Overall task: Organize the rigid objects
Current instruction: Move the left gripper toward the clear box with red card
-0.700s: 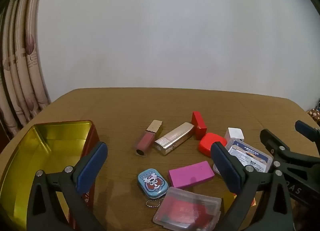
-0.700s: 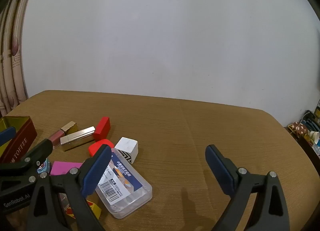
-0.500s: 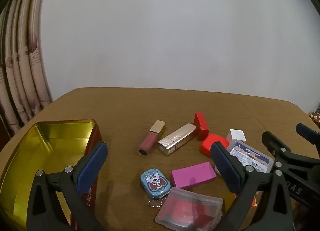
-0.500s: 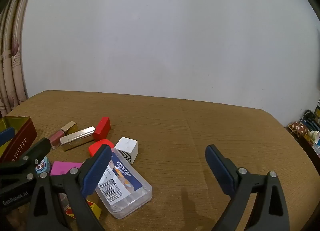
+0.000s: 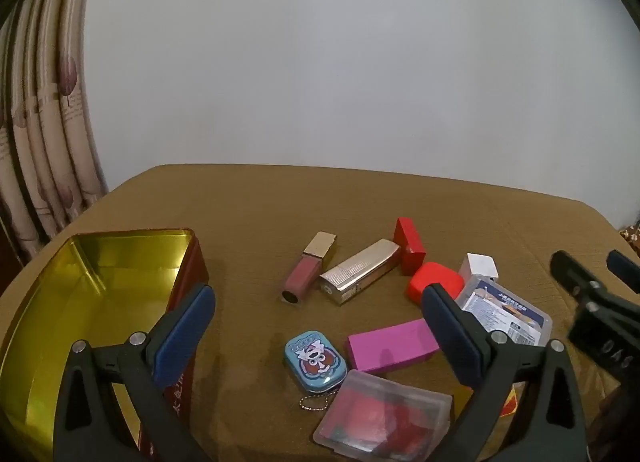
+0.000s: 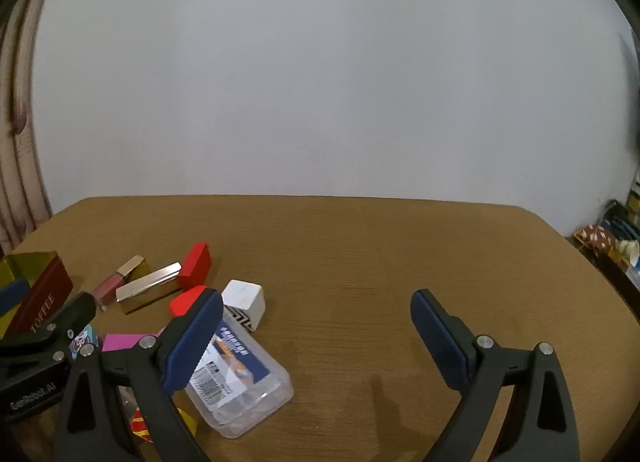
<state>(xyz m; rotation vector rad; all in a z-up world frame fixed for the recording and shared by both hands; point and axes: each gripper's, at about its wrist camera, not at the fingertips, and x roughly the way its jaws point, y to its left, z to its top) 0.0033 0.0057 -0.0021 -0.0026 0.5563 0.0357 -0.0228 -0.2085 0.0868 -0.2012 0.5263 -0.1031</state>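
Reading "TOFFEE" on the red tin (image 6: 40, 306).

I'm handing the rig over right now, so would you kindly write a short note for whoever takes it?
Left gripper: open, empty, above the table.
Right gripper: open, empty.
Tin: at the left, open, nothing seen inside.
Loose beside it: lip gloss, gold lipstick, blue mint tin, pink box, red block, clear cases.
Done: nothing packed.
Left: everything.
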